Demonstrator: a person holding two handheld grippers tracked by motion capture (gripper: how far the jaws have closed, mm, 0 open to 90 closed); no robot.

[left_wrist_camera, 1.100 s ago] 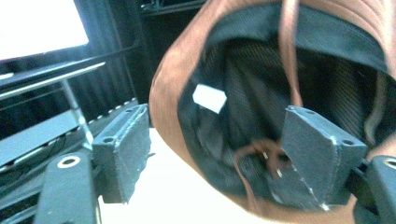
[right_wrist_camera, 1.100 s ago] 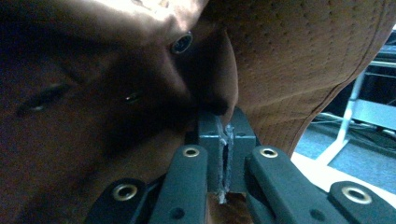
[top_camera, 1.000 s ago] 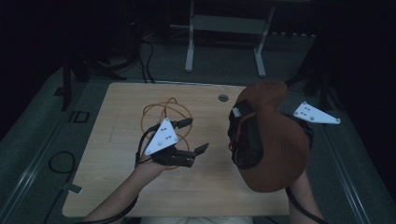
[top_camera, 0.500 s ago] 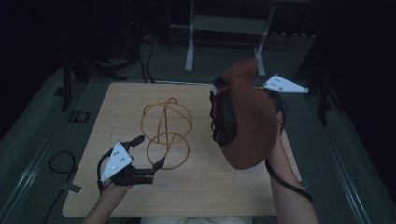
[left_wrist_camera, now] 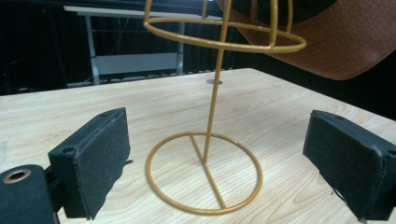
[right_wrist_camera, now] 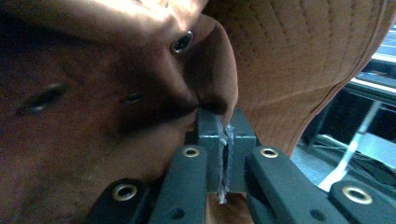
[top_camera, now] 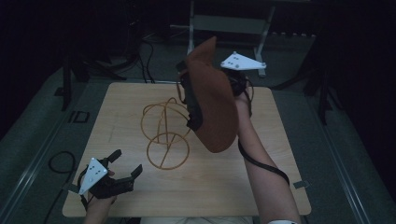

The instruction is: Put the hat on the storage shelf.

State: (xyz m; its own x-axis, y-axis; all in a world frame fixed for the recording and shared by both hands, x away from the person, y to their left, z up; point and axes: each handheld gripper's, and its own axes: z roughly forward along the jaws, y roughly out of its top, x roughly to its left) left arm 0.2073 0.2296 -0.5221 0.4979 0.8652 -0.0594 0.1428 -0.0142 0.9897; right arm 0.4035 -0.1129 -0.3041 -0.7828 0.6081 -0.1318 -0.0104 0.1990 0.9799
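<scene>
The right gripper [top_camera: 219,88], clamping the brown cap [top_camera: 210,105], is hanging it just right of the upright wire stand [top_camera: 164,133]; the left gripper [top_camera: 125,164], jaws having just opened, is idling empty.

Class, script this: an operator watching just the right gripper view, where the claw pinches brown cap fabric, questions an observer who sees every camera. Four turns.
Operator: What is near this cap?
Observer: A gold wire stand stands upright on the table, close beside the cap that your right claw holds in the air.
Operator: Is the other claw holding that stand?
Observer: No. The left claw is near the table's front edge, short of the stand, and its jaws have just been opening with nothing between them.
</scene>
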